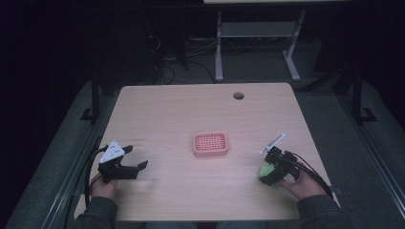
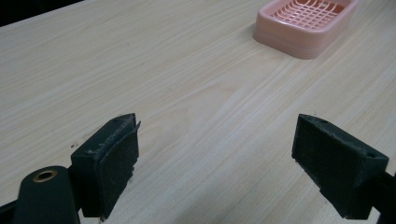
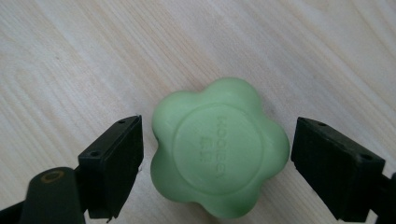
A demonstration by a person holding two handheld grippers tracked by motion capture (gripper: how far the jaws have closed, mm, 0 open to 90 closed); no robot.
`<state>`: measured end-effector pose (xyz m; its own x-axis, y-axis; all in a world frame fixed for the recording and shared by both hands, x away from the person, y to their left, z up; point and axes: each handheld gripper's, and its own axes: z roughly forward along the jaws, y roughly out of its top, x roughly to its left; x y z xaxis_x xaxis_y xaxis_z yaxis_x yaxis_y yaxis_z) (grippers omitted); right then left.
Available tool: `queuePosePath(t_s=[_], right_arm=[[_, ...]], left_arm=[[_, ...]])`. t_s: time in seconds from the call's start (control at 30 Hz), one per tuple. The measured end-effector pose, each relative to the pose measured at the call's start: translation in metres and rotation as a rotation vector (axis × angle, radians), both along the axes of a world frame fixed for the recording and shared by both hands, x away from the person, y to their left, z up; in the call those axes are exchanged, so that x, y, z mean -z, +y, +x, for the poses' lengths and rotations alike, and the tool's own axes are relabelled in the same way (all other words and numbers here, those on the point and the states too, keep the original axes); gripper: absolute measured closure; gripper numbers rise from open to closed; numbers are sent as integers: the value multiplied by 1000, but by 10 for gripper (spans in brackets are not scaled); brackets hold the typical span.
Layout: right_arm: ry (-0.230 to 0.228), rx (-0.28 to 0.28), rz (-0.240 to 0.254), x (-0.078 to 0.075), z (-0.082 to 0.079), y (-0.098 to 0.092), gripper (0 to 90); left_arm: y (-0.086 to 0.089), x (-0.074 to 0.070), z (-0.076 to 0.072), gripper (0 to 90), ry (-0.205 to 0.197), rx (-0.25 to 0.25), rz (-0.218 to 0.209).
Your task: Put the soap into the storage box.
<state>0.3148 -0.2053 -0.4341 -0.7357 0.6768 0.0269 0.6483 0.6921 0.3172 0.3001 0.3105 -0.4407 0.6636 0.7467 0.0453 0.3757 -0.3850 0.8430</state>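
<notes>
Right tool [image 3: 217,154] poised jaws apart around the green flower-shaped soap [image 3: 218,148] lying flat near the counter's [image 1: 167,109] right edge; best to close squarely across the lobes before lifting toward the pink soap dish [image 1: 210,144] mid-counter, left tool [image 2: 217,158] idle, jaws wide.

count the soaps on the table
1. The green soap lies flat on the table near its right front edge, between the open jaws of the right claw, not yet gripped. The pink dish holds none.
</notes>
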Motion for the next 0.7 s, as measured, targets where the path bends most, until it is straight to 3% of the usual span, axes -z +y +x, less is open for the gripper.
queuePosePath(t_s=[0.33, 0.7], right_arm=[[15, 0, -23, 8, 1, 1, 189], [19, -13, -34, 8, 2, 4, 248]], left_arm=[[1, 0, 1, 144, -3, 11, 17], [1, 0, 0, 144, -1, 2, 1]])
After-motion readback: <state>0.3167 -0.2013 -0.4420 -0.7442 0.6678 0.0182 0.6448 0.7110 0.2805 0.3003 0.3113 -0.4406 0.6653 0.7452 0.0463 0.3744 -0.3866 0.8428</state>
